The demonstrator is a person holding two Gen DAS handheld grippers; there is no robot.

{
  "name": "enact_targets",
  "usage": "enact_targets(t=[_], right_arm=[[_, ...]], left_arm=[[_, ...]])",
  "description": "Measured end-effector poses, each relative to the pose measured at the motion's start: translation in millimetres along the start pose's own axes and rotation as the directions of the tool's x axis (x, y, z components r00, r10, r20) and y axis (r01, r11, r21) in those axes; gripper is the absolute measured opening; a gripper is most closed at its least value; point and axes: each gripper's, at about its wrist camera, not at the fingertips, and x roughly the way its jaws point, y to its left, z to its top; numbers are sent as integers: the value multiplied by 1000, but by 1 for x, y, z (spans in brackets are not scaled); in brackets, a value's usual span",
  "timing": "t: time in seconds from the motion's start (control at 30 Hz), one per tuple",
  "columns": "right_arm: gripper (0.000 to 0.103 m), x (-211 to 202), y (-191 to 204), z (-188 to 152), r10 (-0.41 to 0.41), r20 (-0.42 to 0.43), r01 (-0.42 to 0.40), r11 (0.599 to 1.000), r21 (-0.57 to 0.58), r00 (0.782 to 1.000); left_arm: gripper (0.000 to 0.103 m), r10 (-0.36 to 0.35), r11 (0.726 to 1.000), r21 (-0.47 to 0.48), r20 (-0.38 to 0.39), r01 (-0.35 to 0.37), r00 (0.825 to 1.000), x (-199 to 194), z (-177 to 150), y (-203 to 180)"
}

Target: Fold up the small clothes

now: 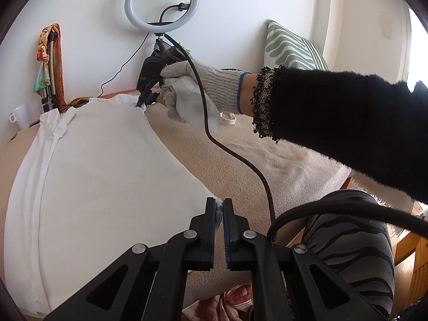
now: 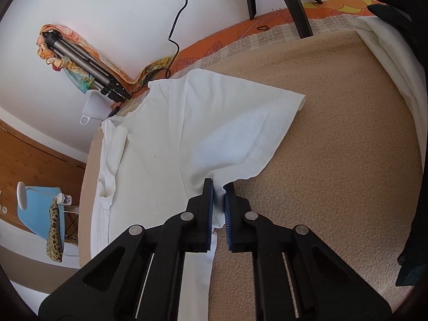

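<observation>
A white T-shirt (image 1: 93, 165) lies spread on a beige blanket (image 1: 240, 160). My left gripper (image 1: 219, 206) is shut on the shirt's near edge, with white cloth pinched between its blue pads. My right gripper (image 1: 145, 103) shows far off in the left wrist view, held by a gloved hand, pinching the shirt's far edge. In the right wrist view the right gripper (image 2: 219, 190) is shut on the shirt (image 2: 165, 139) just below its short sleeve (image 2: 254, 123), at the armpit. The sleeve lies flat, pointing right.
A ring light (image 1: 161, 2) on a small tripod stands at the wall behind the blanket. A black cable (image 1: 235, 155) crosses the blanket. A striped cushion (image 1: 291, 45) leans at the back right. A white mug (image 1: 20, 115) and a folded tripod (image 2: 88, 67) are at the left.
</observation>
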Motion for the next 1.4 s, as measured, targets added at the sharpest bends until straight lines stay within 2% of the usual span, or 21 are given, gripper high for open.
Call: enact_targets(t=[0.23, 0.47, 0.6, 0.73, 1.0, 1.27, 1.4], right_arm=[[4, -22, 25, 10, -37, 68, 38, 999, -20, 997], [4, -30, 70, 13, -105, 84, 115, 986, -117, 991], [4, -24, 104, 12, -163, 98, 179, 966, -187, 982], [4, -11, 138, 9, -205, 99, 224, 938, -264, 974], [4, 37, 195, -6, -260, 72, 267, 882, -388, 963], [4, 82, 217, -14, -308, 43, 296, 853, -430, 950], [4, 92, 215, -14, -316, 27, 297, 857, -421, 948]], left_arm=[[2, -11, 998, -55, 36, 13, 999, -16, -4, 18], [2, -14, 993, -115, 69, 22, 998, -35, -12, 38], [2, -7, 982, -189, 89, 24, 996, -49, -20, 56], [2, -2, 962, -271, 100, 29, 995, -60, -30, 75], [2, 44, 943, -334, 97, -9, 994, -78, -48, 103], [2, 79, 919, -391, 63, -48, 995, -84, -66, 129], [2, 90, 914, -399, 44, -66, 995, -82, -70, 136]])
